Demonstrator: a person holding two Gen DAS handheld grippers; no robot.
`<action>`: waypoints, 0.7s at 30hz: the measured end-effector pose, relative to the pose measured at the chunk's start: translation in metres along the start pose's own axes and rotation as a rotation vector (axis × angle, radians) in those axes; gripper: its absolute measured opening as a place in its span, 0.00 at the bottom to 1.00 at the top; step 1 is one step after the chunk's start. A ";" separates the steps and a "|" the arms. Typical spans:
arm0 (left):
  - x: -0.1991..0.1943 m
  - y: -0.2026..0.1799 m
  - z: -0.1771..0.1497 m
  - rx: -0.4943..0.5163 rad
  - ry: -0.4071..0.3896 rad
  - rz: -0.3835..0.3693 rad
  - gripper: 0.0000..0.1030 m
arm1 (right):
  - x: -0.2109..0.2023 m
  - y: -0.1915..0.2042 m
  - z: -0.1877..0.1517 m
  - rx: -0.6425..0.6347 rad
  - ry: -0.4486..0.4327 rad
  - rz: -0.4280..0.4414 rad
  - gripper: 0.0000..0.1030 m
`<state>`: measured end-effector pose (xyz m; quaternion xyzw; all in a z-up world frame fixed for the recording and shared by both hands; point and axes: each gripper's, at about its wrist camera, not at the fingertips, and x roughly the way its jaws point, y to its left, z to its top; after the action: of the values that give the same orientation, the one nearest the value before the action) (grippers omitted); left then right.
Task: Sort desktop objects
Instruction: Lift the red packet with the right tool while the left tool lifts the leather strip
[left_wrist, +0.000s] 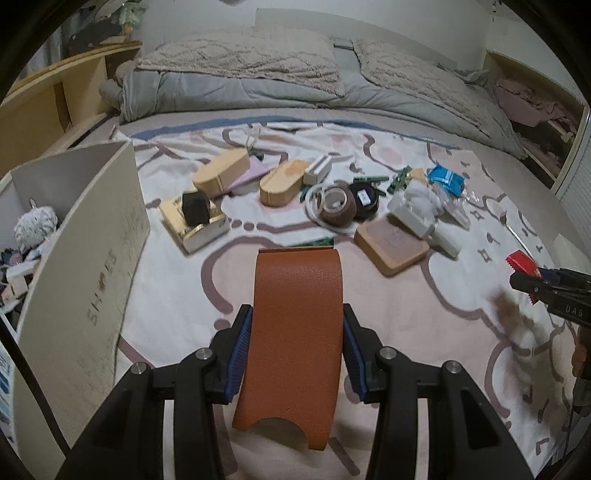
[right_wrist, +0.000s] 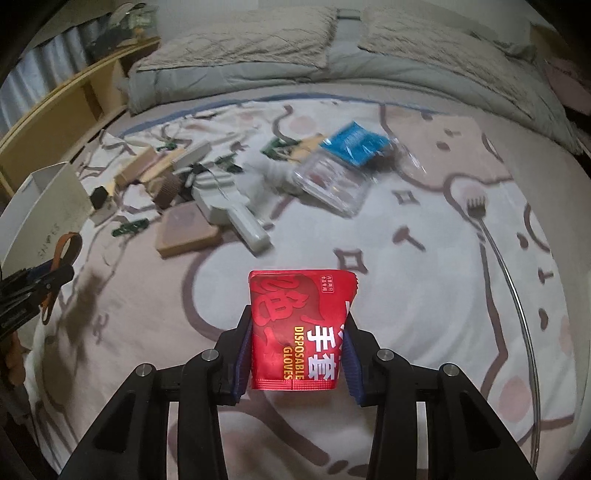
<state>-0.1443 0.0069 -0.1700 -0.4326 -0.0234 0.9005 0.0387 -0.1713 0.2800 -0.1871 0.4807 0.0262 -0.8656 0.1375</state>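
My left gripper (left_wrist: 297, 325) is shut on a brown leather sleeve (left_wrist: 293, 332), held above the patterned blanket; it also shows at the left edge of the right wrist view (right_wrist: 68, 245). My right gripper (right_wrist: 297, 332) is shut on a red packet of disposable gloves (right_wrist: 299, 328), held above the blanket; the packet also shows at the right edge of the left wrist view (left_wrist: 522, 262). A pile of small objects lies further back: wooden cases (left_wrist: 282, 182), a tape roll (left_wrist: 338, 206), a blue packet (left_wrist: 445, 179), a square wooden pad (left_wrist: 391, 245).
An open white shoe box (left_wrist: 92, 266) stands on the left with items inside. A gold box with a black cube (left_wrist: 194, 218) lies near it. A fork (right_wrist: 480, 218) and a clear container (right_wrist: 332, 184) lie on the blanket. Bedding and pillows (left_wrist: 258, 74) are behind.
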 end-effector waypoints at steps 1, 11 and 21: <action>-0.002 0.000 0.003 -0.002 -0.007 -0.001 0.44 | -0.002 0.003 0.003 -0.012 -0.008 0.002 0.41; -0.032 0.005 0.031 0.011 -0.085 0.012 0.44 | -0.029 0.033 0.030 -0.055 -0.075 0.072 0.41; -0.077 0.020 0.056 0.002 -0.179 0.037 0.44 | -0.064 0.068 0.057 -0.094 -0.157 0.155 0.41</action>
<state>-0.1406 -0.0200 -0.0769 -0.3505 -0.0178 0.9362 0.0204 -0.1683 0.2178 -0.0964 0.4049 0.0184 -0.8853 0.2280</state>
